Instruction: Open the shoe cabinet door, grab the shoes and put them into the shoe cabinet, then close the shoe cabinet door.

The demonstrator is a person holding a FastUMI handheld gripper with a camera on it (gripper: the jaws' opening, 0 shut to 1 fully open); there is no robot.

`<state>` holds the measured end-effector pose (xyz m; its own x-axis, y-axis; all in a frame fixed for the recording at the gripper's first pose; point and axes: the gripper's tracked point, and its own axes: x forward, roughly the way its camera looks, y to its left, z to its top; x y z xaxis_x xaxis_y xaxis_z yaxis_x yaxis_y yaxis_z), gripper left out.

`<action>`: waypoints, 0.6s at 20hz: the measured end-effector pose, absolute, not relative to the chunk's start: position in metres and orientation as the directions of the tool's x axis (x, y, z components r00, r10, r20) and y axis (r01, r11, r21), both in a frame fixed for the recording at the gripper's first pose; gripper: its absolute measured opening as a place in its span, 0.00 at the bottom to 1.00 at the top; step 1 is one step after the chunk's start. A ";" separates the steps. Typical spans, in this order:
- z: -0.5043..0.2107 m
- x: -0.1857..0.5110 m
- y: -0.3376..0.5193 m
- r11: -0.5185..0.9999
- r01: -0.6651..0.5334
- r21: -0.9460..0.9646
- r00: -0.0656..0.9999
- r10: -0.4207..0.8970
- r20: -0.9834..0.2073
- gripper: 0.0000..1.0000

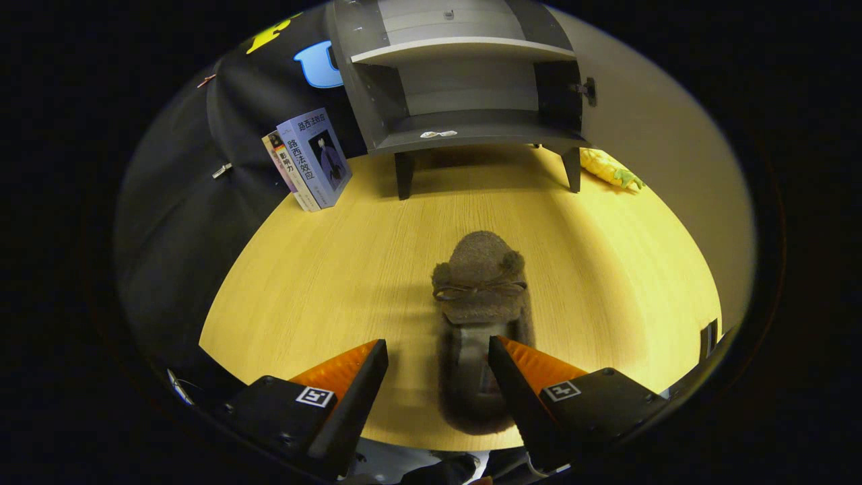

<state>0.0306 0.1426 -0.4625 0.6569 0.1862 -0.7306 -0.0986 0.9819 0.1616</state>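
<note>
- The gripper hangs over a pale wooden table, its two fingers spread wide and gripping nothing.
- A fuzzy brown slipper lies flat on the table, toe pointing toward twelve o'clock, away from the fingers; a thin bow crosses its upper and two small pom-pom ears sit either side of the toe.
- The slipper's heel end reaches back between the fingers, nearer the right finger than the left. The right fingertip overlaps the heel opening in this view; I cannot tell whether it touches the slipper or hovers above it. The left finger is clear of the slipper, over bare table.
- The shoe cabinet stands at the far side of the table at twelve o'clock from the slipper, well apart from it. It is grey, on short legs, and its front stands open, showing a shelf above and a lower floor inside.
- A small pale item lies on the cabinet's lower floor; too small to identify.
- Two books stand upright at about ten o'clock from the slipper, left of the cabinet and against the dark cloth wall.
- A yellow and green toy lies on the table at about one o'clock, just beside the cabinet's right leg.
</note>
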 end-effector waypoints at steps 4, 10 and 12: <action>-0.491 0.067 0.127 0.998 -0.035 0.053 0.688 0.062 -0.723 0.85; -0.495 0.079 0.135 0.994 0.006 0.107 0.690 0.074 -0.721 0.09; -0.488 0.080 0.133 0.991 -0.003 0.131 0.696 0.096 -0.712 0.05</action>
<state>0.0799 0.1333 -0.4883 0.6958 0.0959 -0.7118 -0.0028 0.9914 0.1308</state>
